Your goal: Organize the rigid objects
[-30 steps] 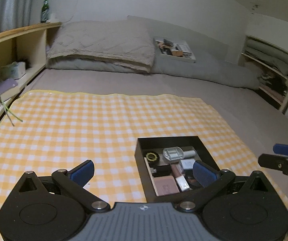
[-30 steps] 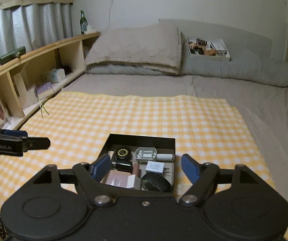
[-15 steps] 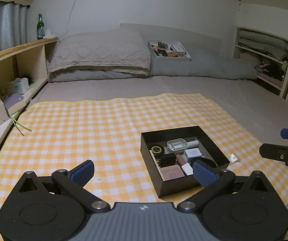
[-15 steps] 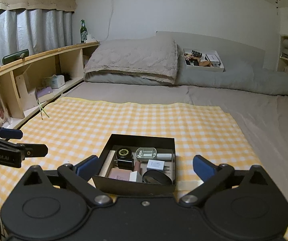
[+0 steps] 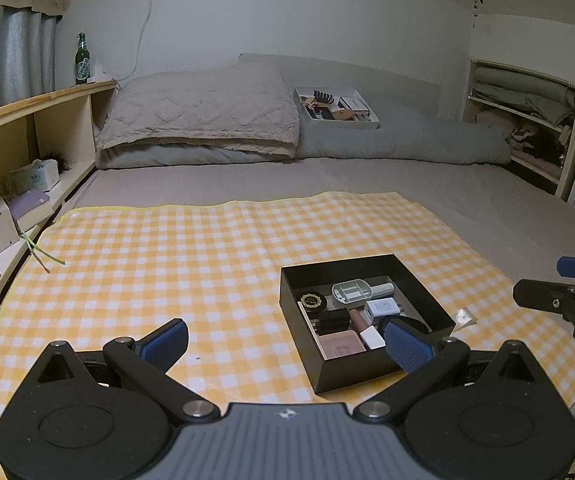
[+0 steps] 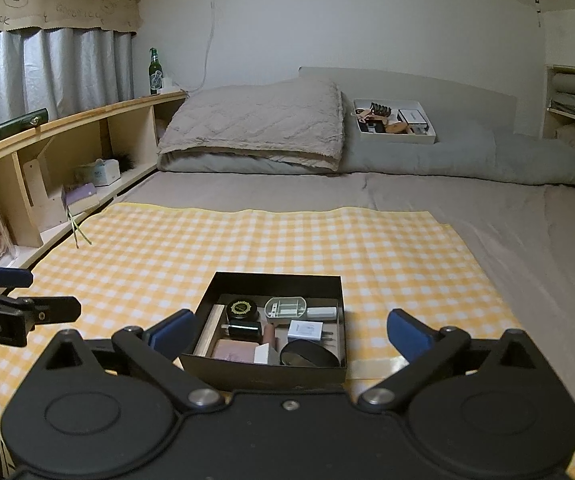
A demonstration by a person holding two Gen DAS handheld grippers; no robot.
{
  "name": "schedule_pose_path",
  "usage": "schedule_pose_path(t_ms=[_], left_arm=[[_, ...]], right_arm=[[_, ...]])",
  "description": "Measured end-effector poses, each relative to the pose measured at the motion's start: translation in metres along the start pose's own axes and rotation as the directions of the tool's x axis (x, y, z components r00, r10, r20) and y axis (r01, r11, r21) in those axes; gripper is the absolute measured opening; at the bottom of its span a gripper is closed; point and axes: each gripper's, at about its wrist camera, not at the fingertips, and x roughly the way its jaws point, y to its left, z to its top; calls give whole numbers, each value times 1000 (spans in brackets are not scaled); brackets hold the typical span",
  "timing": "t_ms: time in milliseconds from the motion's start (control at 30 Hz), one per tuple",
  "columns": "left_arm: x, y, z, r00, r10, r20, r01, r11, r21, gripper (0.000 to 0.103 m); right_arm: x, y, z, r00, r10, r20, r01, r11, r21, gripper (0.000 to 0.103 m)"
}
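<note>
A black open box sits on the yellow checked cloth near its front edge. It holds several small items: a round black tin, a pale plastic holder, a white charger plug, a pink case and a black oval case. My right gripper hovers just short of the box, wide open and holding nothing. The left gripper is open too, with the box ahead of its right finger. Each gripper shows at the edge of the other's view, the right gripper and the left gripper.
A white tray of small things rests on the grey duvet at the back, beside a folded quilt. A wooden shelf with a green bottle runs along the left. A clear wrapper lies right of the box.
The right gripper's jaws have spread wider. Both grippers have drawn back a little from the box, and both views have levelled out, so the box looks smaller and farther off.
</note>
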Motion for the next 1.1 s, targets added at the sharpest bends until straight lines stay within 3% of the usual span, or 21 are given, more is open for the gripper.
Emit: schedule_pose_path(t_ms=[1100], left_arm=[[1,2,1,1000,-13,-3,13,1000,0,103]], right_arm=[[0,5,0,1000,6,-2,-6,1000,-28,103]])
